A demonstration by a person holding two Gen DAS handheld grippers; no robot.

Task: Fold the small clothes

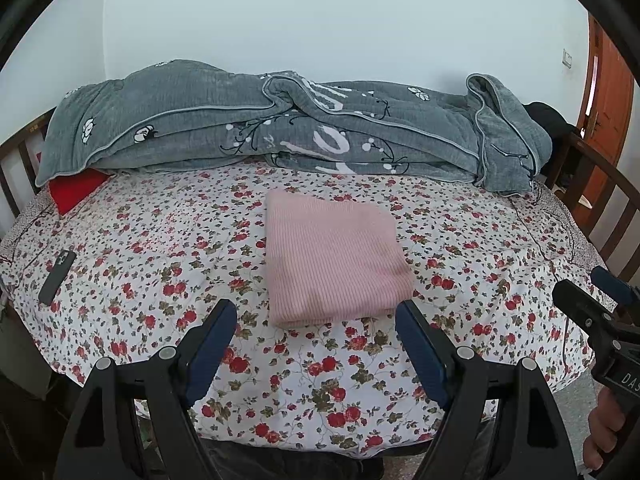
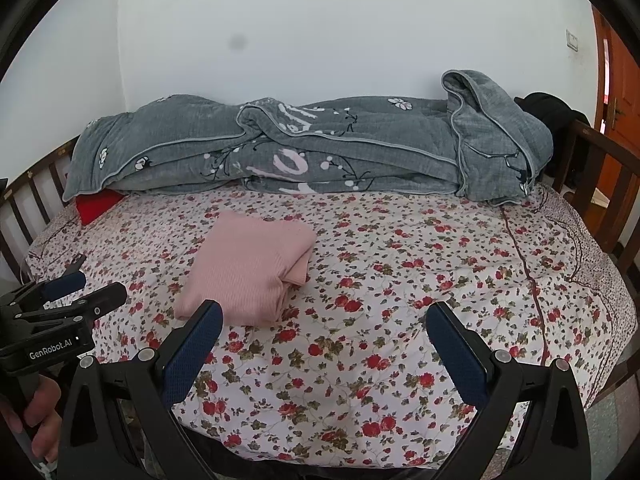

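Observation:
A pink ribbed garment (image 1: 332, 256) lies folded into a neat rectangle on the floral bed sheet (image 1: 160, 240). My left gripper (image 1: 316, 312) hovers just in front of its near edge, jaws wide open and empty. In the right wrist view the same pink garment (image 2: 248, 268) lies left of centre. My right gripper (image 2: 324, 312) stands open over bare sheet to the right of it, holding nothing. Each gripper shows at the edge of the other's view: the right gripper (image 1: 592, 286) and the left gripper (image 2: 92, 286), each held by a hand.
A rumpled grey quilt (image 1: 280, 128) runs along the back by the wall, with a red pillow (image 1: 76, 192) under its left end. A dark phone (image 1: 58, 276) lies at the left. Wooden rails (image 1: 608, 200) close both bed ends. A door (image 1: 608, 100) is at the right.

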